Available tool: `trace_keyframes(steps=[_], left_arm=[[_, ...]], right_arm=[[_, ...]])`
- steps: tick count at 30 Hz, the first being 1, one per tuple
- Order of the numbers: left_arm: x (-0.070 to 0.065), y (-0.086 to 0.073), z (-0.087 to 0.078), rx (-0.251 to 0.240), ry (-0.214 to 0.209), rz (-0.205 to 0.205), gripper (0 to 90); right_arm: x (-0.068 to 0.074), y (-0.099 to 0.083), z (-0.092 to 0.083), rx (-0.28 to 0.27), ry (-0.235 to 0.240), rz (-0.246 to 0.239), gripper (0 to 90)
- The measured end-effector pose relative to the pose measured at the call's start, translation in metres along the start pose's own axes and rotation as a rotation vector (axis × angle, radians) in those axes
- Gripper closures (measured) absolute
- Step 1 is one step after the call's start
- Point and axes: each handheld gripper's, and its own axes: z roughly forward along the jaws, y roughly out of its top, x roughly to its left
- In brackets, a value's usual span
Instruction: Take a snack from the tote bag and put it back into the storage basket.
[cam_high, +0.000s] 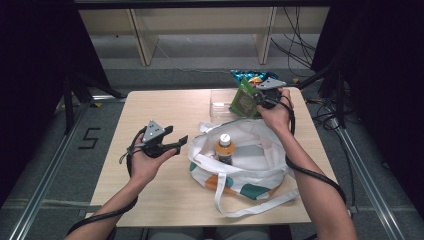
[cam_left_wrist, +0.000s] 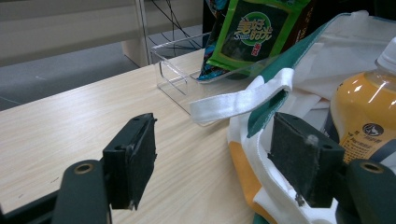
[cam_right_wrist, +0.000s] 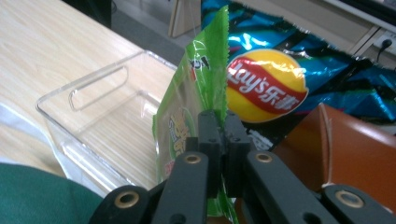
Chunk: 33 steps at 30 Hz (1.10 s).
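Observation:
A green snack packet (cam_high: 244, 98) stands tilted in the clear plastic bin (cam_high: 220, 104) at the table's far side. My right gripper (cam_high: 258, 96) is shut on the green packet's (cam_right_wrist: 191, 116) top edge, pads pinched together on its seam. Behind it lies a blue Lay's chip bag (cam_right_wrist: 280, 79). A white tote bag (cam_high: 250, 160) with teal and orange patches sits mid-table, with an orange juice bottle (cam_high: 225, 148) upright inside. My left gripper (cam_high: 175, 141) hovers open just left of the tote, its pads (cam_left_wrist: 140, 158) wide apart with the bag's strap (cam_left_wrist: 243, 100) beyond them.
The clear bin (cam_right_wrist: 93, 112) has a cut-out handle and bare floor on its left part. A brown box (cam_right_wrist: 341, 149) sits to the right of the packet. The wooden table (cam_high: 150, 110) drops off to grey floor with cables on the far side.

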Motion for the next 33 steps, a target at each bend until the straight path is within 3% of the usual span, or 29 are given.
trace_keyframes(steps=[9, 15, 33], left_arm=[[0.0003, -0.0001, 0.0005, -0.001, -0.001, 0.004, 30.5], [-0.0002, 0.0006, -0.0001, -0.005, 0.003, -0.001, 30.5], [-0.0006, 0.0010, -0.0005, -0.009, 0.004, -0.004, 30.5]], right_arm=[[0.0013, -0.0044, 0.0037, 0.069, 0.032, -0.004, 88.7], [0.0010, -0.0059, 0.0049, 0.086, 0.037, -0.008, 87.2], [0.0021, -0.0046, 0.0048, 0.085, 0.022, -0.013, 74.8]])
